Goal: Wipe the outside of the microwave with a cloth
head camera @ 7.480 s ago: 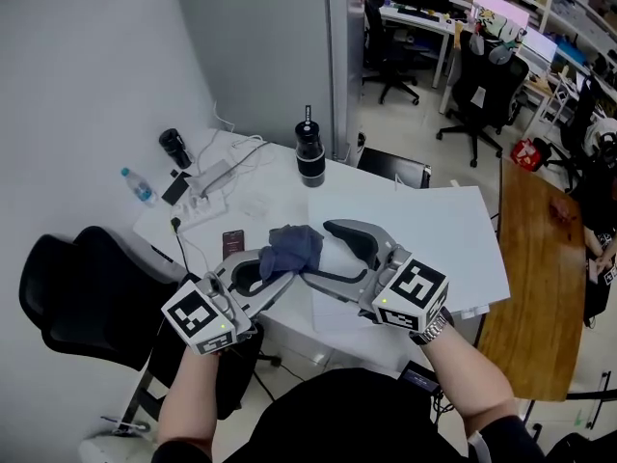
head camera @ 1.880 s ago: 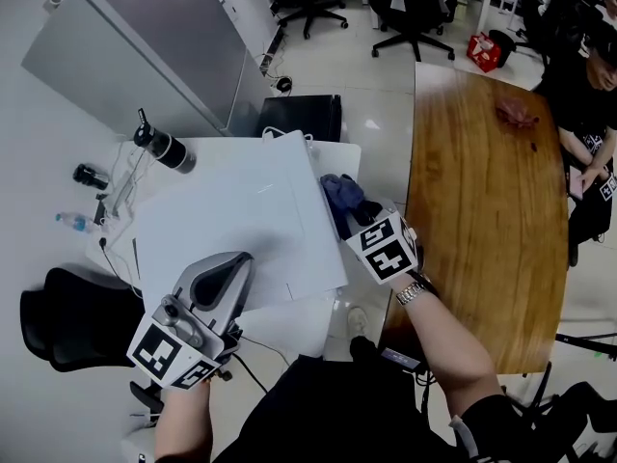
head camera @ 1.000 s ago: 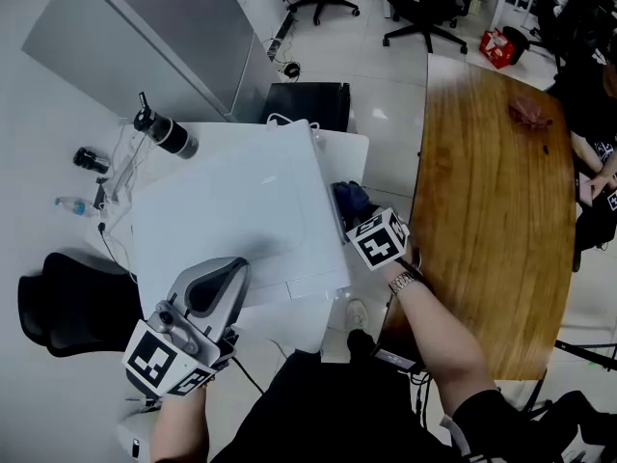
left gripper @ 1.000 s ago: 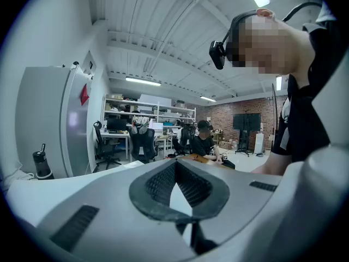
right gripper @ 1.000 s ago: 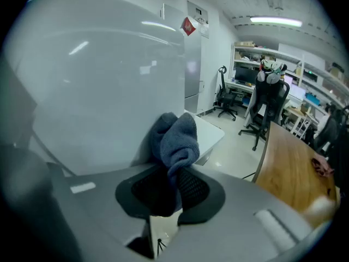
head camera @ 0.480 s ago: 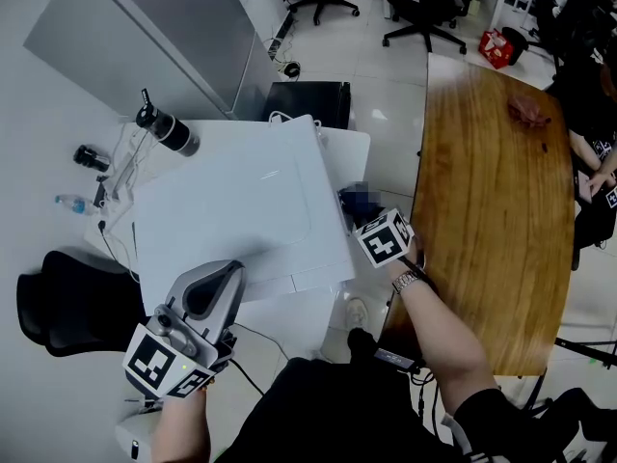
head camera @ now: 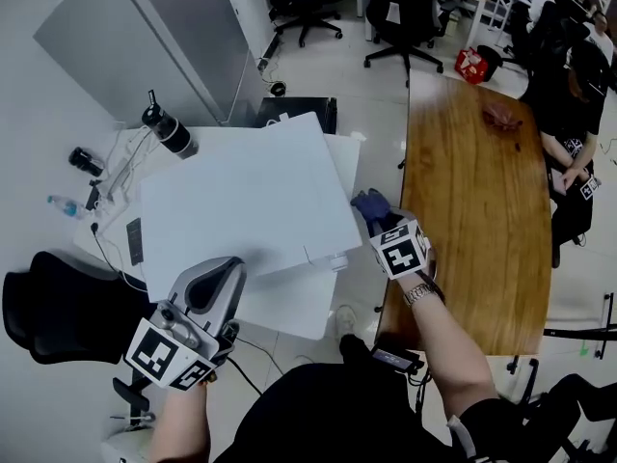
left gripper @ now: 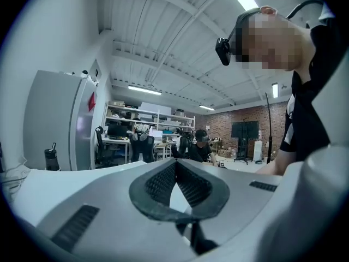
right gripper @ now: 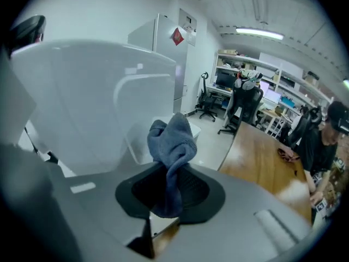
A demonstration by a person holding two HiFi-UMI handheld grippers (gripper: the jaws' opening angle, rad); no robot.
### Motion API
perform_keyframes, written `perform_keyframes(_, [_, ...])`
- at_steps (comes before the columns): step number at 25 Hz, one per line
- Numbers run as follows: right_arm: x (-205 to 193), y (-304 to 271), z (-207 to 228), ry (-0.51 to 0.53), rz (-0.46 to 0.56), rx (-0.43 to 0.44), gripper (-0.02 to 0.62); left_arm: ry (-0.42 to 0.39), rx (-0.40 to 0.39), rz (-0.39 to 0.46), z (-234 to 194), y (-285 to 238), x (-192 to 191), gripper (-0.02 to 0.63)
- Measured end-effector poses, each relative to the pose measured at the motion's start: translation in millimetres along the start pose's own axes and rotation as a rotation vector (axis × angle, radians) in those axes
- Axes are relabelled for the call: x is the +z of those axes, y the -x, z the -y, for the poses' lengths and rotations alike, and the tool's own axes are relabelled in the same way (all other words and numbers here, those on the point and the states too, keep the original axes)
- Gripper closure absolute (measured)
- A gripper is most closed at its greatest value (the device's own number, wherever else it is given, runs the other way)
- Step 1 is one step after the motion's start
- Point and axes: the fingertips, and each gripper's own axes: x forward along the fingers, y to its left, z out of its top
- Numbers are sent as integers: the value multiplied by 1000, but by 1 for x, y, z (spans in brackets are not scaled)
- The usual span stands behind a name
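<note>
Right now, clamped in the right tongs (head camera: 377, 218): a crumpled blue-grey cloth (head camera: 370, 204), pinched by its lower end between the dark pads, the loose bunch standing up past the tips. Held, in the head view, just beside the 3 o'clock edge of the white box-shaped microwave (head camera: 246, 196), on the side toward the long brown wooden worktop (head camera: 472, 181); contact between fabric and casing impossible to judge. Along the right tongs (right gripper: 170, 185), the same cloth (right gripper: 172, 143) upright in front of the microwave (right gripper: 82, 91), with that pale casing filling the 9 to 11 o'clock part of the view. Left tongs (head camera: 224, 270) closed and empty, tips pressed together with nothing between, near the 7 o'clock corner of the microwave. Along the left tongs (left gripper: 175, 168), only grey shell and meshed dark pads meeting at the tips. Under the microwave, a white worktop (head camera: 217, 141). On it, at 10 o'clock from the microwave, a black cylindrical bottle (head camera: 168, 130); farther out toward 9 o'clock, a small clear plastic bottle (head camera: 60, 204). Beyond, at 11 o'clock, a tall grey cabinet (head camera: 145, 37). Down at 8 o'clock, a black office chair (head camera: 48, 302).
</note>
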Motion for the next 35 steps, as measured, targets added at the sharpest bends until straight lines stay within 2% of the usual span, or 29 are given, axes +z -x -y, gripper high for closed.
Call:
perform_keyframes(5, [-17, 54, -11, -10, 13, -91, 534, 22, -7, 41, 3, 41, -6, 601])
perform_keyframes(9, [-31, 94, -37, -7, 24, -133, 534, 33, -22, 67, 11, 74, -9, 601])
perform_keyframes(16, [-36, 136, -109, 16, 85, -123, 534, 46, -15, 84, 17, 129, -23, 601])
perform_keyframes(20, [-30, 146, -158, 42, 124, -70, 534, 49, 12, 91, 14, 158, -31, 601])
perform_keyframes(24, [-12, 147, -213, 86, 173, 17, 533, 53, 53, 101, 7, 187, -36, 601])
perform_keyframes(32, [38, 124, -348, 224, 306, 285, 534, 67, 184, 108, -21, 253, -46, 601])
perform_keyframes(35, [49, 110, -396, 278, 332, 361, 534, 71, 235, 109, -35, 278, -48, 601])
